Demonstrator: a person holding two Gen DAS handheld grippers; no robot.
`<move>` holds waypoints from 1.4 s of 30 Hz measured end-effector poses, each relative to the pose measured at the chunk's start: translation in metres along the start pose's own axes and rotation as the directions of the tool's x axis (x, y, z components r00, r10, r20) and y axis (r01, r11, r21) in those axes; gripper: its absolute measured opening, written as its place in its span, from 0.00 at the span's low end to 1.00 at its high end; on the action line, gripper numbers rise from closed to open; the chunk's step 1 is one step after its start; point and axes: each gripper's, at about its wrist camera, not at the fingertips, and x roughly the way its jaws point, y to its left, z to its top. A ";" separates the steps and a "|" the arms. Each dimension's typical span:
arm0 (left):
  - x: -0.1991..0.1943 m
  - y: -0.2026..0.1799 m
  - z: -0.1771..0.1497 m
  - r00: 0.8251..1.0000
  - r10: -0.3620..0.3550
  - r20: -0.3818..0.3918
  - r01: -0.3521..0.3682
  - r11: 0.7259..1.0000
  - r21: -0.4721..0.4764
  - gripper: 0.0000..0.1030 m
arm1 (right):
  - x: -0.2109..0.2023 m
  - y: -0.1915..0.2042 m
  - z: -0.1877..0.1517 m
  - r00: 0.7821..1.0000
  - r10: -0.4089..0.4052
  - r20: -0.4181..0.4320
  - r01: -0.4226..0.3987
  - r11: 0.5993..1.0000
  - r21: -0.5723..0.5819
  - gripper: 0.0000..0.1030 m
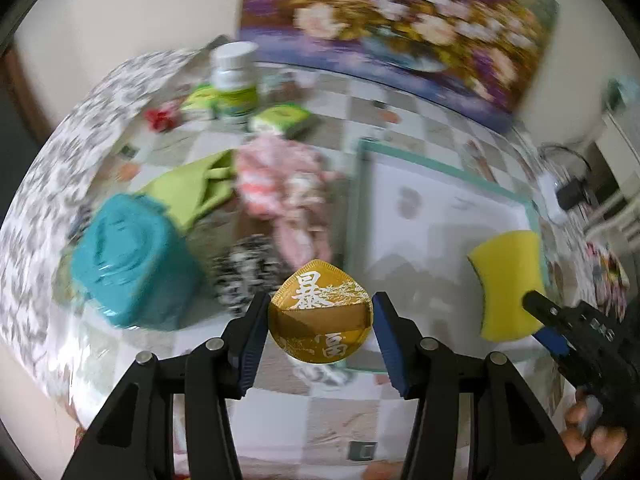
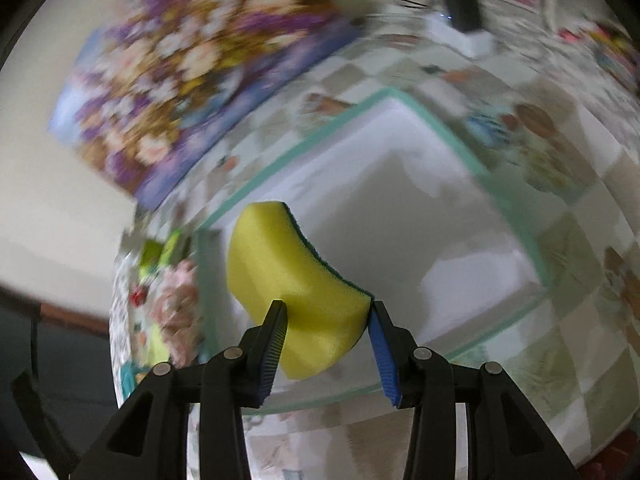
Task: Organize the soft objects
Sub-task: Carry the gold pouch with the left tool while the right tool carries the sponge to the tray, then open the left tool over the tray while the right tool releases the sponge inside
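My left gripper (image 1: 320, 316) is shut on a gold fan-shaped cushion (image 1: 320, 312) with white characters, held above the table by the near left corner of the white tray (image 1: 362, 216). My right gripper (image 2: 328, 320) is shut on a yellow sponge (image 2: 288, 276) with a green scouring back, held over the white tray (image 2: 400, 184) with its teal rim. From the left wrist view, the same yellow sponge (image 1: 506, 280) hangs over the tray's right side, pinched by the right gripper (image 1: 540, 312).
Left of the tray lie pink fabric (image 1: 280, 184), a lime cloth (image 1: 188, 188), a teal bag (image 1: 128, 256) and a black-and-white cloth (image 1: 248, 268). A white jar (image 1: 234, 80) and green packets (image 1: 284, 118) stand at the back. A floral picture (image 1: 392, 24) leans on the wall.
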 end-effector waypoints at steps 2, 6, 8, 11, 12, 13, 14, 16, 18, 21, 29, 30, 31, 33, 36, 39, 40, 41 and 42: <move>0.005 -0.013 -0.004 1.000 -0.016 -0.006 0.016 0.999 0.035 0.52 | 0.001 -0.015 0.004 0.999 -0.033 0.002 0.032 0.998 0.047 0.43; 0.020 -0.039 -0.005 0.999 -0.023 -0.025 0.026 0.995 0.096 0.52 | -0.001 -0.038 0.011 0.996 -0.085 0.008 0.084 0.991 0.100 0.43; 0.026 -0.049 -0.004 0.999 -0.022 -0.040 0.027 0.993 0.113 0.52 | -0.003 -0.046 0.014 0.994 -0.107 0.016 0.105 0.988 0.117 0.43; 0.038 -0.065 -0.005 0.997 -0.034 -0.074 0.042 0.992 0.121 0.52 | -0.005 -0.054 0.016 0.992 -0.124 0.022 0.121 0.984 0.128 0.43; 0.043 -0.070 -0.006 0.995 -0.042 -0.086 0.053 0.991 0.124 0.52 | -0.004 -0.055 0.017 0.992 -0.127 0.021 0.123 0.984 0.130 0.45; 0.046 -0.074 -0.007 0.994 -0.050 -0.094 0.062 0.990 0.130 0.52 | -0.004 -0.055 0.017 0.991 -0.133 0.020 0.129 0.983 0.130 0.45; 0.049 -0.078 -0.008 0.994 -0.053 -0.100 0.067 0.988 0.136 0.53 | -0.003 -0.056 0.017 0.990 -0.139 0.018 0.136 0.983 0.127 0.45; 0.053 -0.083 -0.010 0.992 -0.052 -0.115 0.070 0.986 0.154 0.69 | -0.003 -0.056 0.017 0.988 -0.151 0.014 0.148 0.981 0.122 0.45; 0.053 -0.082 -0.010 0.992 -0.047 -0.115 0.065 0.986 0.155 0.75 | -0.004 -0.055 0.017 0.986 -0.163 0.012 0.161 0.980 0.118 0.47; 0.051 -0.074 -0.009 0.992 -0.053 -0.117 0.068 0.989 0.128 0.75 | -0.007 -0.052 0.019 0.981 -0.192 0.024 0.189 0.977 0.102 0.58; 0.040 -0.052 0.000 0.992 -0.051 -0.113 0.056 0.998 0.043 0.88 | -0.008 -0.038 0.017 0.956 -0.290 0.037 0.290 0.957 0.010 0.70; 0.039 -0.049 0.001 0.993 -0.041 -0.111 0.045 0.998 0.036 0.88 | -0.008 -0.033 0.016 0.951 -0.307 0.046 0.308 0.951 -0.018 0.72; 0.038 -0.046 0.002 0.993 -0.033 -0.111 0.036 0.999 0.028 0.88 | -0.008 -0.029 0.015 0.946 -0.318 0.054 0.321 0.946 -0.044 0.75; 0.037 -0.039 0.003 0.993 -0.014 -0.119 0.015 1.000 0.007 0.88 | -0.008 -0.014 0.011 0.934 -0.346 0.085 0.355 0.927 -0.123 0.78; 0.034 -0.029 0.005 0.992 -0.007 -0.127 0.004 1.000 -0.019 0.88 | -0.009 0.005 0.004 0.930 -0.348 0.121 0.367 0.905 -0.215 0.79; 0.028 -0.018 0.009 0.992 -0.017 -0.128 0.011 0.999 -0.053 0.88 | -0.009 0.021 -0.002 0.935 -0.326 0.139 0.353 0.892 -0.283 0.79; 0.025 -0.013 0.010 0.992 -0.025 -0.126 0.016 0.997 -0.072 0.88 | -0.009 0.027 -0.005 0.937 -0.319 0.145 0.349 0.886 -0.306 0.79; 0.023 -0.008 0.012 0.992 -0.032 -0.125 0.021 0.996 -0.092 0.88 | -0.009 0.030 -0.007 0.940 -0.309 0.145 0.340 0.884 -0.321 0.79; 0.020 -0.001 0.013 0.991 -0.042 -0.126 0.028 0.993 -0.116 0.88 | -0.009 0.034 -0.009 0.945 -0.294 0.140 0.325 0.884 -0.335 0.79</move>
